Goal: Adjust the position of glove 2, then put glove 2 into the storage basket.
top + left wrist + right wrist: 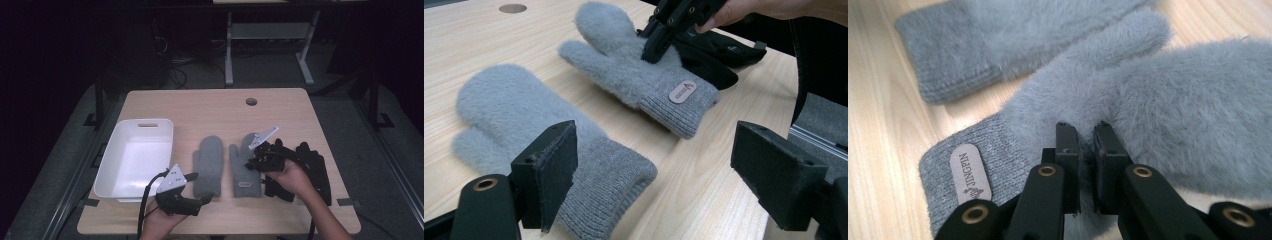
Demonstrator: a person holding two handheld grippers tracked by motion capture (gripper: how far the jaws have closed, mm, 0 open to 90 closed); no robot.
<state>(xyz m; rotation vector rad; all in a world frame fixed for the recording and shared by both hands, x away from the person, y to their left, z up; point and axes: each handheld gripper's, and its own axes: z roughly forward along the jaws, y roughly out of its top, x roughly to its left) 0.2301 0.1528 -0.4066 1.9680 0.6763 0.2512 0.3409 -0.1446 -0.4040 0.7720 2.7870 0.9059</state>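
My right tool [1086,150] is clamped on a pinch of the fluffy grey mitten [1168,100] at the frame's centre: soft, light, limp, so it will droop. My left tool [654,170] stands apart, idle.

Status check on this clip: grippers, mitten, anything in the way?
Right gripper pinched shut on labelled fuzzy grey mitten. Left gripper open, idle near second grey mitten. Black gloves alongside, no obstruction.
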